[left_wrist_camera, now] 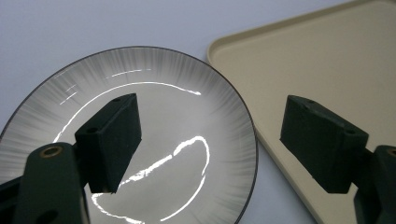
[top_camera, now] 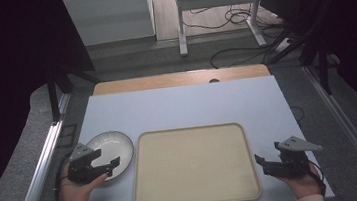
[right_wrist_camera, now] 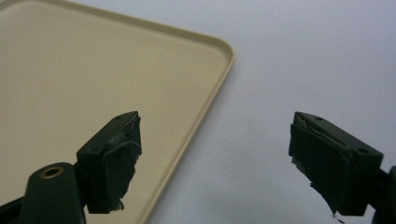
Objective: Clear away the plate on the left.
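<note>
Left gripper (top_camera: 107, 169) spread above the grey-rimmed plate (top_camera: 120, 142), at nine o'clock of the beige tray (top_camera: 193, 167). Right gripper (top_camera: 266, 164) spread, empty, at the tray's four o'clock.

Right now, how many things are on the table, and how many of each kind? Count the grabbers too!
Plate: 1
Tray: 1
Grabbers: 2, the left gripper and the right gripper, both open
Total: 4
</note>
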{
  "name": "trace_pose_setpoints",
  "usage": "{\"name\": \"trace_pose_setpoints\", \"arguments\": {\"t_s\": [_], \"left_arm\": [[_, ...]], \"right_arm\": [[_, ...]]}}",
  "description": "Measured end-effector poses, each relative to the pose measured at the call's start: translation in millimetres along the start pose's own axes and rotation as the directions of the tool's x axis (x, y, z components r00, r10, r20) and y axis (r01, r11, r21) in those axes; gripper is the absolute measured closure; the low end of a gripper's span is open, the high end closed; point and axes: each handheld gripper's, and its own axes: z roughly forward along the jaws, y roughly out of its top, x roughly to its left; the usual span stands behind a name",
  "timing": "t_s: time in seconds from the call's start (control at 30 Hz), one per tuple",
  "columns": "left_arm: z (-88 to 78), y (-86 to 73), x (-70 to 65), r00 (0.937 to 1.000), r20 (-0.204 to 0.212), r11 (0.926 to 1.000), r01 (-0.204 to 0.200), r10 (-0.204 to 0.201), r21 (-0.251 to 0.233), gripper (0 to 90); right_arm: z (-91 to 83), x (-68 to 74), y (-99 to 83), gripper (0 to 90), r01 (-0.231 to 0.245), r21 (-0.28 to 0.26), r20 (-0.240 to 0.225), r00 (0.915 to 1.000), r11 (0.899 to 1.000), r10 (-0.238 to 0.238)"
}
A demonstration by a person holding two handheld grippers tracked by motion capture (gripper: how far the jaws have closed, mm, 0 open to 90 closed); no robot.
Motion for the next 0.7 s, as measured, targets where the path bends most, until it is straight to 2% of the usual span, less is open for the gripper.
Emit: {"name": "trace_pose_setpoints", "arguments": {"t_s": [0.1,0.23,0.4,0.47,0.6,0.7], "left_arm": [[-1.4,1.8,4.3,0.9998,0.007,0.9997,0.018,-0.018,-0.014,20.4],[-2.9,2.4,11.1,0.9979,0.009,0.9974,0.064,-0.064,-0.033,22.1],[-6.9,2.6,20.2,0.9958,-0.029,0.9958,0.086,-0.087,-0.032,23.1],[-9.2,2.4,26.4,0.9941,-0.042,0.9945,0.098,-0.100,-0.035,23.2],[-14.9,1.5,40.0,0.9880,-0.066,0.9895,0.136,-0.139,-0.047,24.1],[-18.1,1.1,49.6,0.9828,-0.090,0.9862,0.157,-0.161,-0.052,24.7]], "right_arm": [[1.6,1.0,1.6,17.8,0.008,0.001,-0.004,1.0000,1.000,-0.008],[5.2,2.9,4.9,17.9,0.015,-0.001,-0.016,0.9998,1.000,-0.015],[9.4,3.5,6.1,17.9,0.024,0.009,-0.021,0.9995,1.000,-0.023],[9.9,3.7,7.2,18.3,0.034,0.004,-0.009,0.9994,0.999,-0.034],[8.0,4.9,10.6,18.9,0.039,-0.027,0.004,0.9992,0.999,-0.039],[10.9,6.1,11.0,19.0,0.039,-0.017,-0.004,0.9992,0.999,-0.039]]}}
